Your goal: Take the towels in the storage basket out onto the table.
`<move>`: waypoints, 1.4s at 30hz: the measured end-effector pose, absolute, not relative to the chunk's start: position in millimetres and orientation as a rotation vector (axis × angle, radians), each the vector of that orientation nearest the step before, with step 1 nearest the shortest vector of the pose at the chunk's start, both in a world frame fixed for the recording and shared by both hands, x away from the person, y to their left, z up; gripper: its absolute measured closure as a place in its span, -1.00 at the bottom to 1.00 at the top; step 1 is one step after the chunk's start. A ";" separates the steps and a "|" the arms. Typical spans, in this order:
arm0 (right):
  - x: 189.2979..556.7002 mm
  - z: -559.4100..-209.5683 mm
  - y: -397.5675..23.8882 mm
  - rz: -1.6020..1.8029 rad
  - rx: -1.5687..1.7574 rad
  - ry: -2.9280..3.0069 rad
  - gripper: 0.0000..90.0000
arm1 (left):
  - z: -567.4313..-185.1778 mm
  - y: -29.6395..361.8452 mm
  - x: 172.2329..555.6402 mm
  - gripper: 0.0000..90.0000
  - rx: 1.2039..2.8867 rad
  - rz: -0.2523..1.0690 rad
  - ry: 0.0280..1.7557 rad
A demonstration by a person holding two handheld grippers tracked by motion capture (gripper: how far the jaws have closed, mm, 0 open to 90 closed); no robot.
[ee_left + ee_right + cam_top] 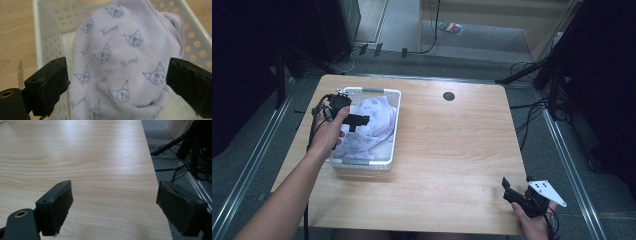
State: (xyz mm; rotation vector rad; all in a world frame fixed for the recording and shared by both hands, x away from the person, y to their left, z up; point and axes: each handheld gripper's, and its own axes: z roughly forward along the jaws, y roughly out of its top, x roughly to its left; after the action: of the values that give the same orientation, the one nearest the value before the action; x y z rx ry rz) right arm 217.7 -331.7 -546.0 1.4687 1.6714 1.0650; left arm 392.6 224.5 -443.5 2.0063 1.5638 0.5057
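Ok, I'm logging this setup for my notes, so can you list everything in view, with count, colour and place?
White perforated plastic basket: one, white, left half of the table.
Lilac cat-print fabric cloth: one, pale purple with blue-grey cat faces, bunched inside the basket.
Light wooden table: one, pale wood grain, centre of the high view.
Round black grommet: one, black, far middle of the table.
Grey carpet floor: grey, around the table, with black cables.
Left claw: one, black, open, over the basket with the cloth between its jaws, no pad pressing.
Right claw: one, black, open, at the table's near right corner.
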 end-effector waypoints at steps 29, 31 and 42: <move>217.7 -545.9 -332.0 1.067 1.468 1.673 -0.69 | -483.5 203.8 422.6 -1.00 2.136 0.367 1.626; 217.7 -545.9 -332.0 1.067 1.468 1.672 -0.69 | -486.5 203.6 425.4 -0.99 2.143 0.351 1.638; 217.6 -545.9 -331.8 1.068 1.469 1.673 -0.69 | -499.8 199.8 432.2 -0.99 2.169 0.345 1.669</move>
State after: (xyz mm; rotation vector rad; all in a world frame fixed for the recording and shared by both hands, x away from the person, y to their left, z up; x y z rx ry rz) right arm 217.6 -331.8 -545.9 1.4687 1.6729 1.0680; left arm 432.2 199.8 -499.8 2.1693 1.6688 0.3450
